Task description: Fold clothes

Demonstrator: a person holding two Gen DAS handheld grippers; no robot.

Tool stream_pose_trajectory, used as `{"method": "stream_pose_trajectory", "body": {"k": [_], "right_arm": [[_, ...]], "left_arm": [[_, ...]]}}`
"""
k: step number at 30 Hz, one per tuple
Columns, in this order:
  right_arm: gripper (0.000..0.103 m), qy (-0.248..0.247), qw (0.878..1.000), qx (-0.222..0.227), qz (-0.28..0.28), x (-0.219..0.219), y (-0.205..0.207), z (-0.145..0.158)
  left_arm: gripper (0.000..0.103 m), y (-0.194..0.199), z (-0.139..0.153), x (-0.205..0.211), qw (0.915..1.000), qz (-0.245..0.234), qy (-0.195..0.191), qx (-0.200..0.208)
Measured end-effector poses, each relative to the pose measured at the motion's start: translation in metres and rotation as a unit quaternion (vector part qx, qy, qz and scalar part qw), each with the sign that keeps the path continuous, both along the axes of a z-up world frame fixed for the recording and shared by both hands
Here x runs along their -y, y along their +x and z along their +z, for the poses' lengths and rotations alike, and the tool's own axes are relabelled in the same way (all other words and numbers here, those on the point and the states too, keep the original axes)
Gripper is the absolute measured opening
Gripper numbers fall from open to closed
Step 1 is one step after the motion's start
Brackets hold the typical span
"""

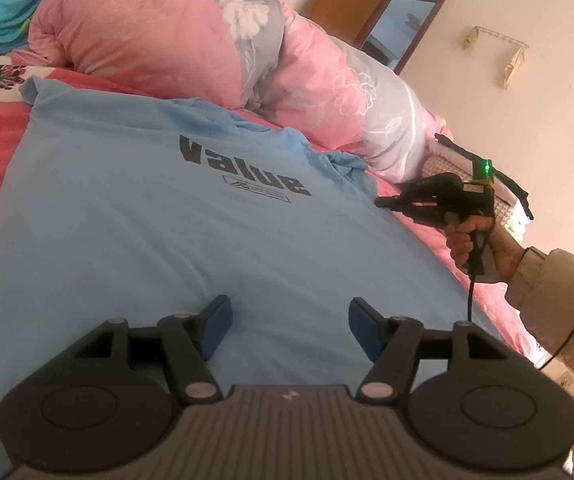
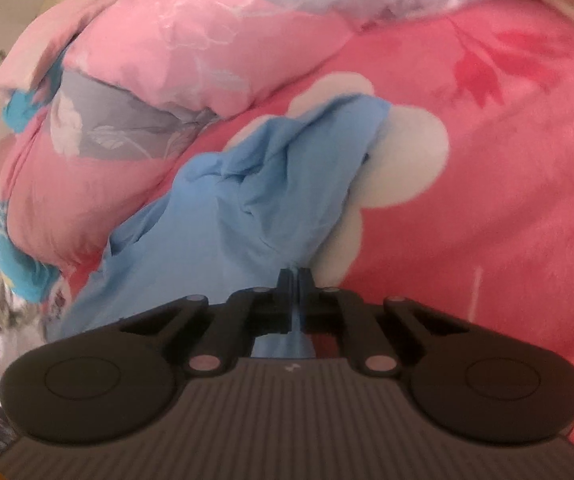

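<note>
A light blue T-shirt point(image 1: 147, 220) printed "Value" lies spread flat on the bed. My left gripper point(image 1: 289, 320) hovers over its near part, its blue pads point(image 1: 219, 328) wide apart with nothing between them: open. My right gripper point(image 1: 385, 201), held by a person's hand point(image 1: 475, 240), has its tip at the shirt's right edge by the bunched sleeve point(image 1: 343, 164). In the right wrist view that gripper point(image 2: 295, 276) is shut, a thin strip of the blue fabric pinched between its fingers, and the crumpled sleeve point(image 2: 267, 184) lies just ahead.
A rolled pink and grey floral duvet point(image 1: 191, 40) borders the shirt's far side, also seen as the duvet point(image 2: 147, 60). The pink fleece blanket point(image 2: 487, 160) with white flowers covers the bed. A wall and brown door frame point(image 1: 399, 20) lie beyond the bed's right edge.
</note>
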State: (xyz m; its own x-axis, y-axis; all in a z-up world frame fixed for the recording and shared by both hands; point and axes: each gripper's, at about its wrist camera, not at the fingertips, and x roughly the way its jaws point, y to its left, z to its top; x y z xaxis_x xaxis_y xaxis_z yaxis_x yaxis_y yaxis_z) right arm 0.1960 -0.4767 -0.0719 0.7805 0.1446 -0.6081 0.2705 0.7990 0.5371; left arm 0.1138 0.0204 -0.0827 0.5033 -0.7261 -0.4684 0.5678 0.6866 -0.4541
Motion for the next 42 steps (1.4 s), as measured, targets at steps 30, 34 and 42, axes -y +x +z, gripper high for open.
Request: {"method": "stream_pose_trajectory", "body": {"k": [30,34,42], "right_arm": [[0.02,0.106,0.993,-0.05,-0.005,-0.045,-0.282,0.004],[0.02,0.098,0.994,-0.046,-0.003,-0.051,-0.293,0.004],[0.02,0.093,0.995,-0.038,-0.026,-0.05,-0.309,0.006]], "left_arm": [[0.067,-0.005,0.002,0.0,0.9999,0.009,0.008,0.008],[0.067,-0.006,0.002,-0.001,0.9999,0.012,0.007,0.009],[0.067,-0.005,0.003,-0.002,0.9999,0.012,0.004,0.006]]}}
